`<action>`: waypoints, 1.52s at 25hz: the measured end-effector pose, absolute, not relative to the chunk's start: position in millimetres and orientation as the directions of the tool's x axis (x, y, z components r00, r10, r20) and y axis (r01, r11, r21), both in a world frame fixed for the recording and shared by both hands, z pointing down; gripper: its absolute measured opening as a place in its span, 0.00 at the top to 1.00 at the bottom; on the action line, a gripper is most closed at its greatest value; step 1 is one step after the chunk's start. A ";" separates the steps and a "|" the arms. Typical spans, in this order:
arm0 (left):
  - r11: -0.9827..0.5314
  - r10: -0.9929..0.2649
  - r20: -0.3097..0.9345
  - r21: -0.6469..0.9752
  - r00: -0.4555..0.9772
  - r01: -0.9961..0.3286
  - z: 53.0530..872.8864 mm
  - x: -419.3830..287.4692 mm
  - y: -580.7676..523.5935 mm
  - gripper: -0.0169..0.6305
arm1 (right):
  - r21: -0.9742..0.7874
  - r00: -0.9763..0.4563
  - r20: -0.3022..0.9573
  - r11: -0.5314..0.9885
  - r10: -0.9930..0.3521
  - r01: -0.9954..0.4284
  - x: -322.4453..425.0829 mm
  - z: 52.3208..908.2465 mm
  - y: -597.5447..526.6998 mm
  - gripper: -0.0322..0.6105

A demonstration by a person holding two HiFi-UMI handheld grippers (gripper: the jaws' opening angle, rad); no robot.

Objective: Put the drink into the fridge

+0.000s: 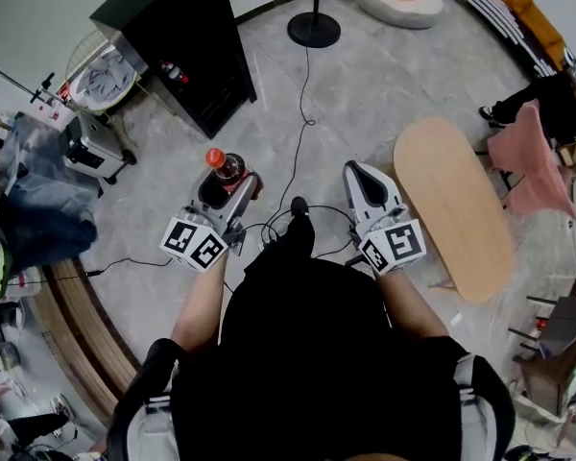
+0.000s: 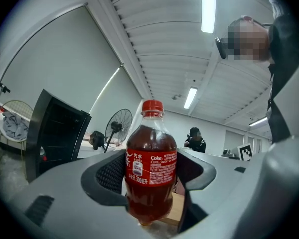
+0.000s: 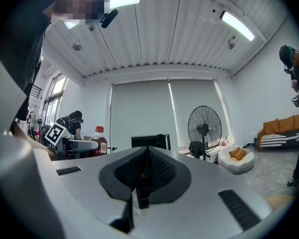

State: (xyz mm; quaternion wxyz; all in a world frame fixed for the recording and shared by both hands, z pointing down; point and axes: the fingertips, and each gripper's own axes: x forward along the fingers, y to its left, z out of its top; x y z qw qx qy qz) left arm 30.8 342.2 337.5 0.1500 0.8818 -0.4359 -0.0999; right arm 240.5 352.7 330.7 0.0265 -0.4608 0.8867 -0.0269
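pale marbled floor (image 1: 384, 84) spreads below, with a boxy black fridge (image 1: 187, 41) ahead to the left, well apart from both grippers, and a smooth oval wooden table (image 1: 456, 209) at right. a round caged fan (image 3: 204, 126) shows only in the gripper views. left gripper (image 1: 232, 179) clamps its ribbed dark pads on an upright plastic cola bottle (image 2: 150, 163), whose red label print is legible only in that gripper's view. right gripper (image 3: 142, 183) is pressed closed on nothing.
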 end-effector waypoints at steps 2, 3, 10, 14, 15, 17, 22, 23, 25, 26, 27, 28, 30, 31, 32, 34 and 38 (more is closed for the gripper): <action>-0.573 -0.800 -0.037 0.345 0.599 -0.744 338.5 30.8 316.5 0.49 | -0.072 -0.587 -0.012 0.586 -0.810 -0.807 236.7 334.4 324.4 0.91; -0.572 -0.801 -0.035 0.340 0.598 -0.746 339.0 30.7 303.1 0.49 | -0.072 -0.594 -0.009 0.593 -0.805 -0.802 235.2 335.7 310.1 0.91; -0.534 -0.828 -0.037 0.358 0.560 -0.766 340.7 23.6 185.0 0.49 | -0.088 -0.625 0.055 0.619 -0.779 -0.780 236.8 347.1 189.9 0.91; -0.526 -0.835 -0.053 0.365 0.547 -0.768 339.3 22.1 120.7 0.49 | -0.024 -0.660 0.075 0.660 -0.748 -0.751 232.1 335.5 125.4 0.91; -0.527 -0.835 -0.055 0.367 0.547 -0.767 337.7 24.0 105.1 0.49 | -0.009 -0.656 0.067 0.657 -0.752 -0.754 234.8 330.2 109.3 0.91; -0.532 -0.832 -0.062 0.366 0.551 -0.764 333.2 26.6 74.7 0.49 | 0.007 -0.632 0.040 0.633 -0.774 -0.774 240.6 320.6 77.1 0.91; -0.540 -0.827 -0.051 0.347 0.560 -0.767 328.9 28.8 15.7 0.49 | -0.016 -0.579 0.049 0.579 -0.814 -0.815 239.9 322.1 14.3 0.91; -0.541 -0.827 -0.047 0.340 0.561 -0.769 330.5 29.3 8.5 0.49 | -0.016 -0.573 0.062 0.573 -0.817 -0.819 239.1 326.9 5.6 0.91; -0.533 -0.831 -0.040 0.337 0.554 -0.776 331.6 28.4 -5.0 0.49 | -0.021 -0.569 0.073 0.569 -0.819 -0.822 237.4 333.8 -10.4 0.91; -0.525 -0.836 -0.037 0.341 0.547 -0.780 331.2 27.3 -12.2 0.49 | -0.025 -0.573 0.072 0.573 -0.816 -0.819 236.2 335.1 -18.3 0.91; -0.517 -0.841 -0.035 0.347 0.540 -0.782 331.0 26.3 -19.9 0.49 | -0.028 -0.579 0.071 0.579 -0.812 -0.815 235.0 335.9 -26.7 0.91; -0.510 -0.845 -0.035 0.353 0.533 -0.785 331.1 25.8 -28.7 0.49 | -0.030 -0.586 0.070 0.586 -0.807 -0.810 234.0 337.0 -36.3 0.91; -0.502 -0.850 -0.035 0.354 0.525 -0.789 330.8 27.5 -49.4 0.49 | -0.036 -0.596 0.068 0.595 -0.800 -0.803 233.2 339.4 -60.0 0.91; -0.502 -0.851 -0.035 0.352 0.524 -0.790 330.3 29.5 -60.4 0.49 | -0.042 -0.598 0.066 0.597 -0.799 -0.801 233.5 340.3 -73.1 0.91; -0.502 -0.851 -0.035 0.348 0.524 -0.792 329.4 31.9 -71.8 0.49 | -0.046 -0.600 0.059 0.598 -0.798 -0.800 234.0 340.7 -86.4 0.91; -0.502 -0.852 -0.036 0.338 0.522 -0.796 326.8 36.5 -95.9 0.49 | -0.049 -0.601 0.038 0.599 -0.798 -0.799 235.8 339.8 -113.7 0.91; -0.504 -0.852 -0.044 0.333 0.521 -0.797 321.1 47.1 -145.9 0.49 | -0.056 -0.588 0.011 0.586 -0.809 -0.808 246.6 333.0 -168.5 0.91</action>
